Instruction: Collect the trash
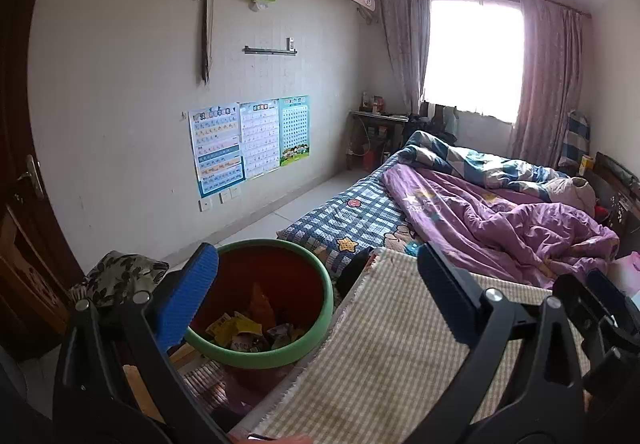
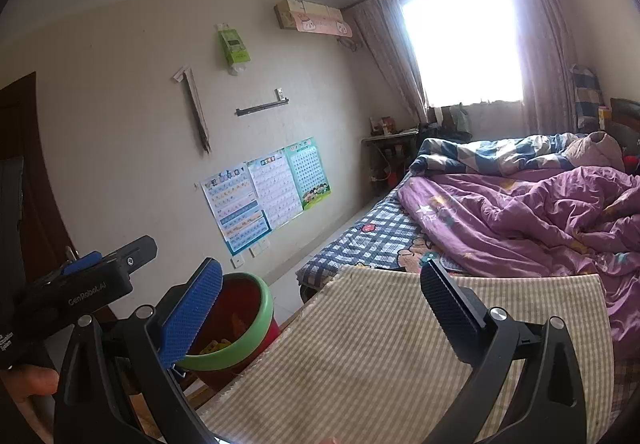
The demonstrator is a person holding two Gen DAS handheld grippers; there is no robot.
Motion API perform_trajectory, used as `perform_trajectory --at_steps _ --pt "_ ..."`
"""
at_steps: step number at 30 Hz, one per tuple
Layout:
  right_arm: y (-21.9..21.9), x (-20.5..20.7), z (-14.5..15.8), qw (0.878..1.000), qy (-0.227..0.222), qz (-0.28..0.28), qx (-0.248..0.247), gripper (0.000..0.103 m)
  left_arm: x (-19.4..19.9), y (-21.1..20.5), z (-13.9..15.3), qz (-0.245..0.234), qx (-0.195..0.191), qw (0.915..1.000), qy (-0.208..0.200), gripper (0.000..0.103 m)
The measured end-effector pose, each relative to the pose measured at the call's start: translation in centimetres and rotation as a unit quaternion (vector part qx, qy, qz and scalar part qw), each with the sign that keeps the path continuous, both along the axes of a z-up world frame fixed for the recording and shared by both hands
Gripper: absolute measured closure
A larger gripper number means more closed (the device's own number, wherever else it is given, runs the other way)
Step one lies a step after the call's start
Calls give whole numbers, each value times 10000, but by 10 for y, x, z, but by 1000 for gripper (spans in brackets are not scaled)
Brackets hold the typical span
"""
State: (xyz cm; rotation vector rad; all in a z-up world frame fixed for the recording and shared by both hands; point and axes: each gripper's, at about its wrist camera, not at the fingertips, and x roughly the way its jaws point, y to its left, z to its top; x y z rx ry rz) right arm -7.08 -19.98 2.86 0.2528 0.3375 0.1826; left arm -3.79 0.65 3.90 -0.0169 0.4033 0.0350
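Note:
A red trash bin with a green rim [image 1: 320, 276] stands on the floor beside a table covered with a beige checked cloth [image 1: 392, 356]. Yellow and mixed wrappers [image 1: 244, 332] lie inside the bin. My left gripper [image 1: 320, 292] is open and empty, held above the bin's right edge and the cloth's left side. My right gripper [image 2: 320, 308] is open and empty above the cloth [image 2: 360, 356]; the bin [image 2: 260, 308] sits to its lower left. The left gripper's body [image 2: 80, 292] shows at the left of the right wrist view.
A bed with a plaid sheet [image 1: 352, 219] and purple quilt [image 1: 500, 219] lies behind the table. A dark wooden door [image 1: 20, 163] is at the left. Posters [image 1: 248, 139] hang on the wall. A patterned cushion [image 1: 120, 276] sits left of the bin.

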Motion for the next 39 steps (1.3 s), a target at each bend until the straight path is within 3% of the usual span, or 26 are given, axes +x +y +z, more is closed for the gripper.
perform_trajectory --at_steps 39 --pt "4 9 -12 9998 218 -12 -42 7 11 -6 -9 -83 197 9995 214 5"
